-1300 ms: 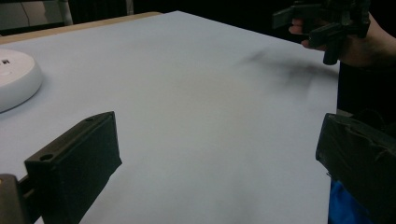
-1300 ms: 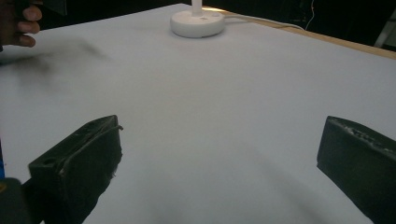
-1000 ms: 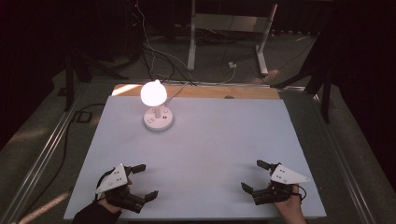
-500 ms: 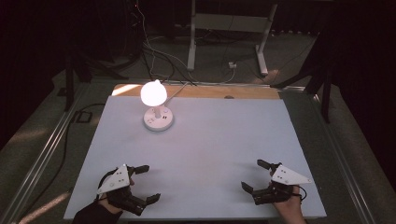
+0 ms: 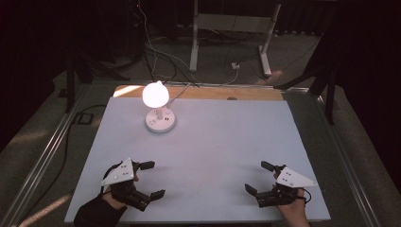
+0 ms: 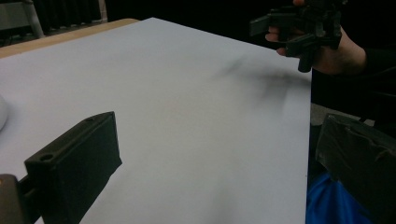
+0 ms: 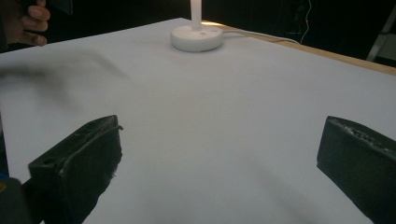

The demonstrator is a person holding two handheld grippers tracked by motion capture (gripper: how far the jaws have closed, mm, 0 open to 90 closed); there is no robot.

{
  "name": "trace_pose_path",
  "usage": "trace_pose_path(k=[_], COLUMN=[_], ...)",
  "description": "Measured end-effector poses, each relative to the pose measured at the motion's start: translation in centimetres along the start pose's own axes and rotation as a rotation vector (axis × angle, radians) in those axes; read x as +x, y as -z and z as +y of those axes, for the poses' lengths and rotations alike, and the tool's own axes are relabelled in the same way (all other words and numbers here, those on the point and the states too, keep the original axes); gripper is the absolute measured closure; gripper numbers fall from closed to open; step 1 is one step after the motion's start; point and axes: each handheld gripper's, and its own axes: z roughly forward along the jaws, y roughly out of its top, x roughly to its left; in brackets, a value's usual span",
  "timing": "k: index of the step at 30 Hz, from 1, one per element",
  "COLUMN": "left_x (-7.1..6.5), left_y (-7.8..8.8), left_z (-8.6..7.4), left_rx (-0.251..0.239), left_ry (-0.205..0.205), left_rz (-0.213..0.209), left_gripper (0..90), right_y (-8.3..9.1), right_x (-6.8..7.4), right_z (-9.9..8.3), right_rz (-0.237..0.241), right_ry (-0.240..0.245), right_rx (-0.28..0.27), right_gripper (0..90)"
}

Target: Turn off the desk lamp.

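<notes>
Table (image 5: 203,156) covered by a pale grey-white sheet, bare wooden strip (image 5: 203,92) left showing along the far edge, lit white lamp (image 5: 158,111) set on its round base at the far left, thin white cord (image 5: 182,90) led off the far edge

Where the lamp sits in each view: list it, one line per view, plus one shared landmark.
High view: lamp on the white table top, far left, lit.
Left gripper view: a white sliver at the left edge may be its base; cannot tell.
Right gripper view: round base at top centre.
Shared landmark: the table's wooden far edge.
</notes>
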Motion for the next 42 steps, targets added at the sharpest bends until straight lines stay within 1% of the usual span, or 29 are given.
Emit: trace_pose_path(k=[2, 4, 7, 9, 15, 16, 18, 20, 26, 29, 32, 33, 37, 39, 40, 42], left_x=[0.1, 0.2, 0.6, 0.7, 1.5, 1.8, 1.9, 2.4, 3.1, 3.8, 4.2, 4.5, 4.9, 5.4, 5.4, 6.0], left_y=[0.0, -0.1, -0.3, -0.5, -1.1, -1.2, -1.3, -1.5, -2.1, -2.5, -2.7, -2.9, -3.1, -3.3, -3.3, -3.7], left_z=[0.1, 0.3, 0.6, 0.8, 1.4, 1.7, 1.8, 2.1, 2.4, 2.7, 2.8, 2.9, 3.2, 3.4, 3.4, 3.5], left_rx=[0.0, 0.005, 0.003, 0.006, -0.007, -0.011, -0.011, -0.014, -0.012, -0.016, -0.022, -0.024, -0.021, -0.029, -0.029, -0.032], left_ry=[0.003, -0.005, 0.001, -0.005, 0.002, 0.007, 0.006, 0.007, 0.019, 0.031, 0.037, 0.041, 0.04, 0.052, 0.052, 0.065], left_rz=[0.001, 0.004, 0.006, 0.009, 0.018, 0.033, 0.037, 0.053, 0.068, 0.095, 0.104, 0.116, 0.124, 0.138, 0.138, 0.17], left_gripper=[0.5, 0.5, 0.5, 0.5, 0.5, 0.5, 0.5, 0.5, 0.5, 0.5, 0.5, 0.5, 0.5, 0.5, 0.5, 0.5], right_y=[0.0, 0.0, -0.1, -0.1, -0.1, -0.1, 0.0, 0.0, -0.1, -0.1, 0.0, 0.0, 0.0, -0.1, -0.1, -0.1], right_x=[0.0, 0.0, 0.0, 0.0, -0.1, 0.0, 0.0, -0.1, -0.1, -0.1, -0.1, -0.1, 0.0, 0.0, 0.0, 0.0], right_z=[0.0, 0.0, 0.0, 0.0, 0.0, 0.0, 0.0, 0.0, 0.0, 0.0, 0.0, 0.0, 0.0, 0.0, 0.0, 0.0], right_rz=[0.001, 0.001, 0.002, 0.003, 0.001, -0.001, -0.002, -0.001, 0.002, 0.002, 0.002, 0.003, 0.003, 0.006, 0.005, 0.006], right_ry=[-0.002, -0.003, 0.001, -0.003, -0.006, -0.005, -0.004, -0.004, -0.007, -0.005, -0.006, -0.005, -0.004, -0.007, -0.004, -0.004], right_rx=[-0.001, -0.001, 0.001, 0.001, -0.001, -0.001, -0.002, -0.001, -0.001, -0.001, -0.001, -0.001, -0.001, 0.0, 0.0, 0.0], right_gripper=[0.0, 0.0, 0.0, 0.0, 0.0, 0.0, 0.0, 0.0, 0.0, 0.0, 0.0, 0.0, 0.0, 0.0, 0.0, 0.0])
